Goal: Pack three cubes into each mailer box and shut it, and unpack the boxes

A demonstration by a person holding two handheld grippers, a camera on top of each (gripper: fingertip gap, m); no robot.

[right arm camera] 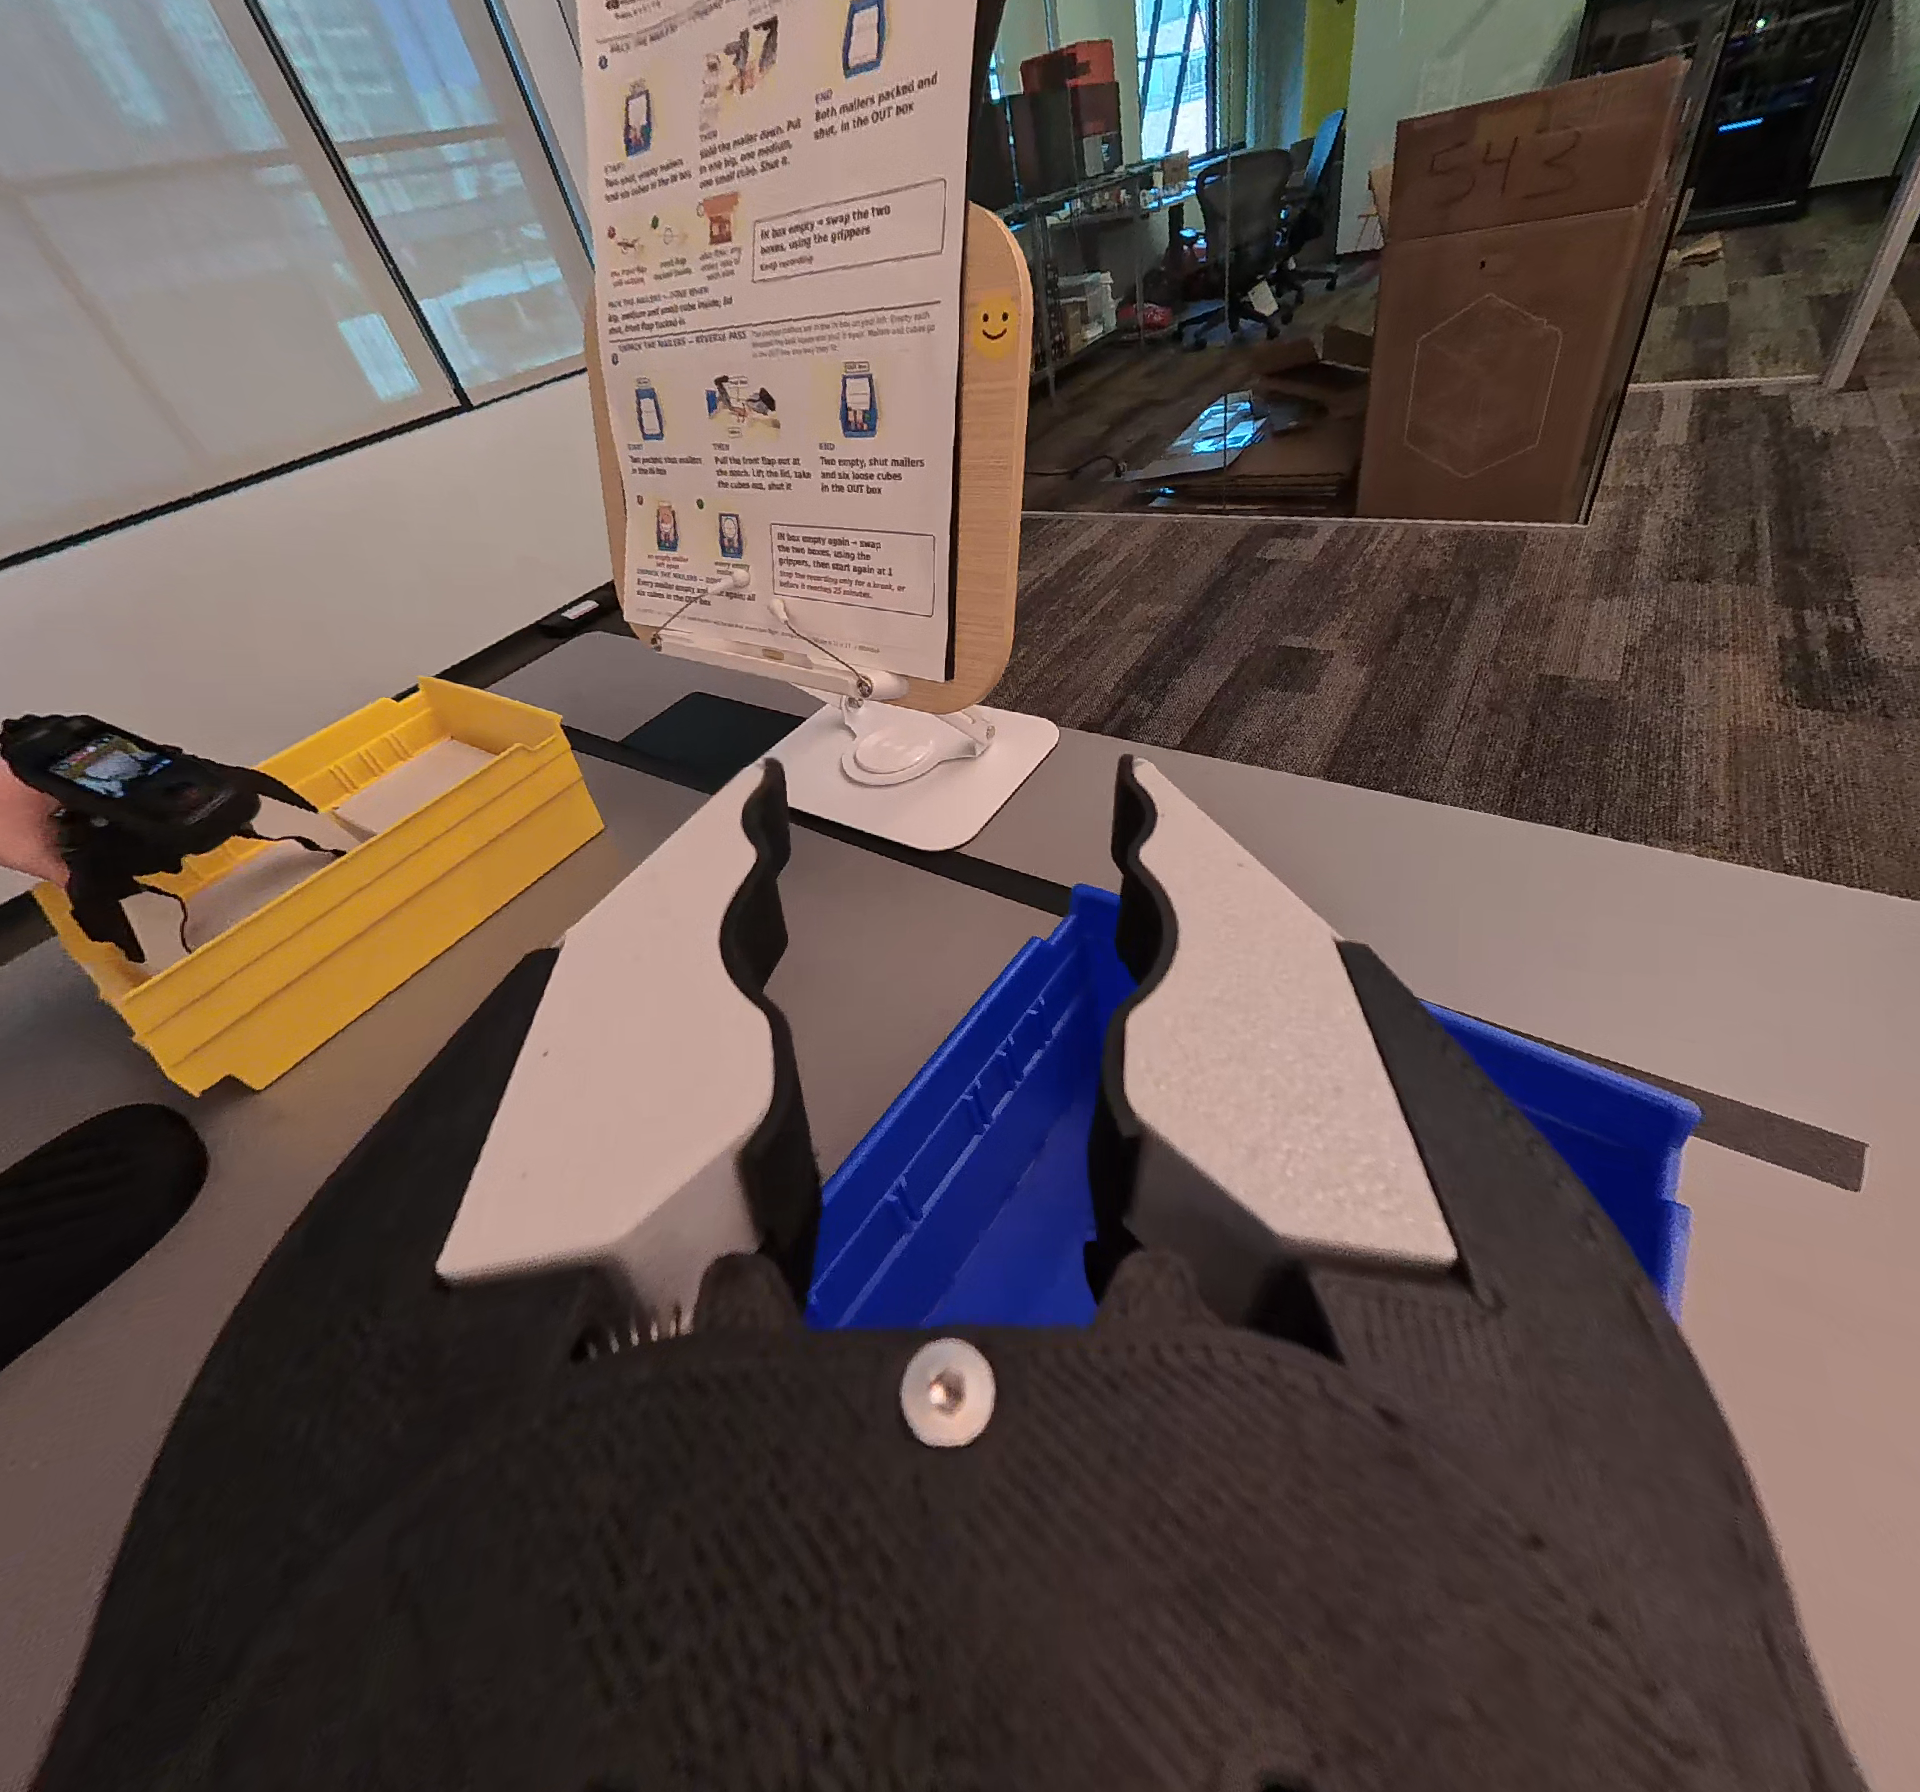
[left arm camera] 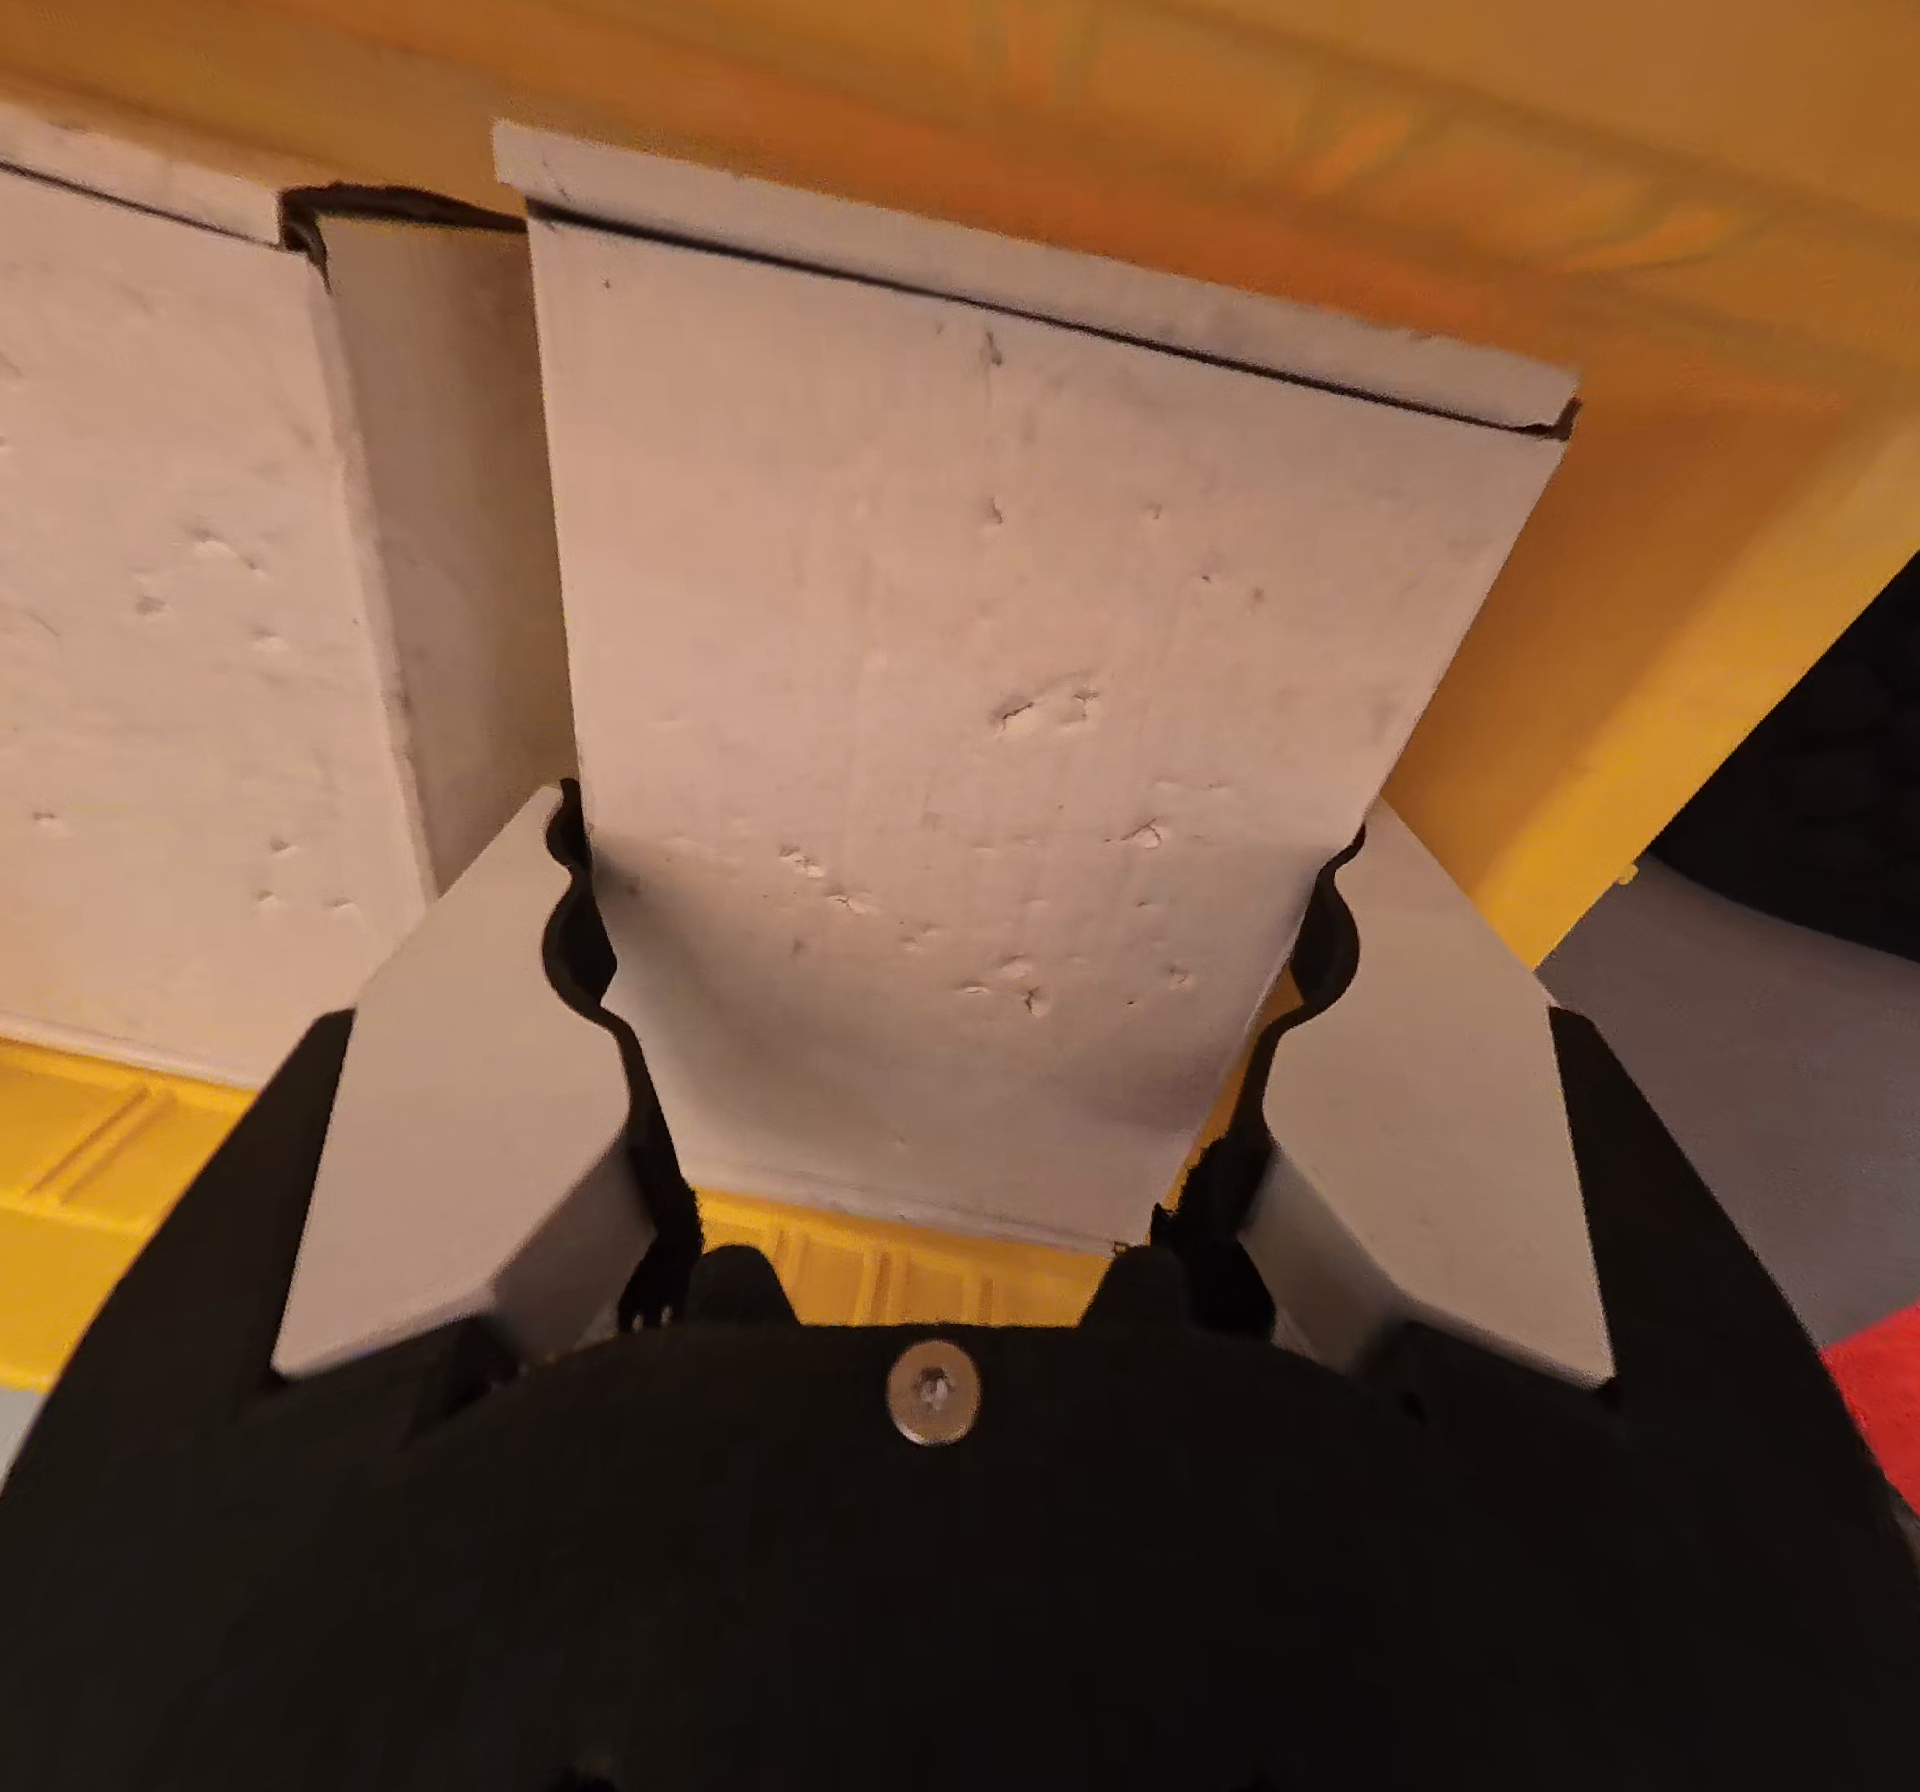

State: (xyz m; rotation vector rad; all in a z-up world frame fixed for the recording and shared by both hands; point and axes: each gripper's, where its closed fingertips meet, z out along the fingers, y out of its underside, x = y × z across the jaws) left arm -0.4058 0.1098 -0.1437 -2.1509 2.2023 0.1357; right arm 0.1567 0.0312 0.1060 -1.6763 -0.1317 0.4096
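Left claw [left arm camera: 961,973] clamped on a closed white mailer box [left arm camera: 987,703] inside the yellow bin [left arm camera: 1351,132]. Right claw [right arm camera: 945,901] parted, empty, above the blue bin [right arm camera: 977,1150].

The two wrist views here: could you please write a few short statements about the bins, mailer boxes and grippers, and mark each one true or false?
1. The left gripper has its fingers on either side of a white mailer box. True.
2. That mailer box lies in the blue bin. False: it lies in the yellow bin.
3. The right gripper holds a cube. False: it is open and holds nothing, above the blue bin.
4. A second white mailer box lies beside the first in the left wrist view. True.
5. The mailer box between the left fingers has its lid raised. False: the lid is down.
6. An instruction sheet stands on a holder behind the bins. True.
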